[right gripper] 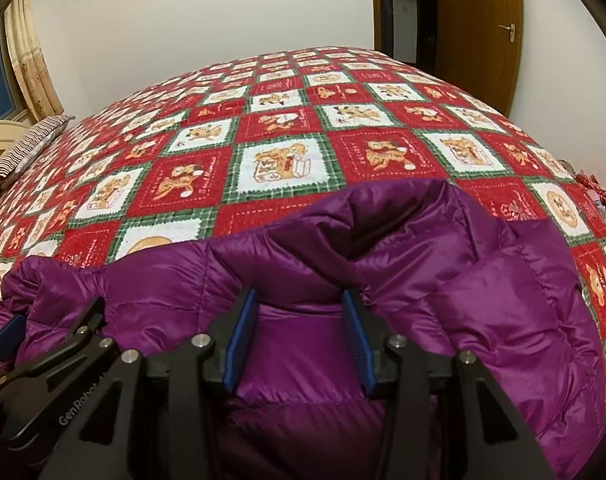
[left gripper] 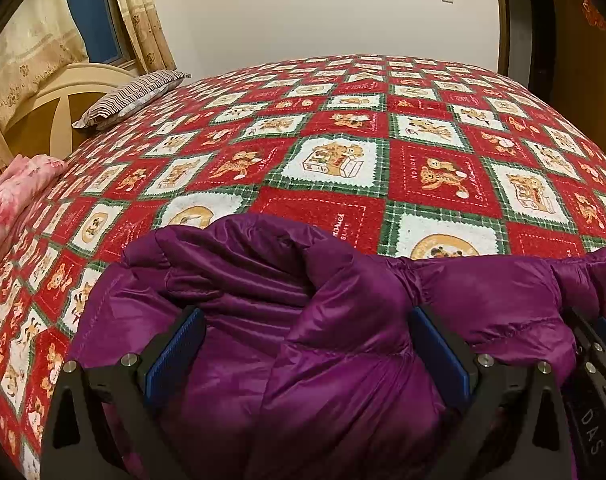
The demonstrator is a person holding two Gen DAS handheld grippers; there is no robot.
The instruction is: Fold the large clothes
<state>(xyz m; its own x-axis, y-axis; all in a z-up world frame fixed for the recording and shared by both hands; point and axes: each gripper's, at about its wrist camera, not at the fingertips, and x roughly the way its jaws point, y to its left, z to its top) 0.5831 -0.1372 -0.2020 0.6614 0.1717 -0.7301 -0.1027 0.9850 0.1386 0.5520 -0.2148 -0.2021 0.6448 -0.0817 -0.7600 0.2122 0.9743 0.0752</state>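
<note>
At the near edge of the bed, closest to both cams, a purple down jacket (left gripper: 343,320) is bunched on the teddy-print blanket (left gripper: 343,152). The left gripper (left gripper: 307,344) is seen w/ jaws wide apart; puffy fabric bulges between the blue pads (left gripper: 171,356), but whether it is pinched can't be told, prob. just straddled. The right gripper (right gripper: 299,336) is set narrower, pads (right gripper: 239,340) against a fold on both sides, so a hold on the jacket is judged likely. Both tools are placed side by side along the jacket's raised edge, presumably so one wide section can be carried over in a single fold. Beyond the jacket, the blanket is left bare toward the far wall. Far left of the jacket, a striped pillow (left gripper: 131,96) and pink bedding (left gripper: 19,188) are noted; far right, a wooden door (right gripper: 479,28).
</note>
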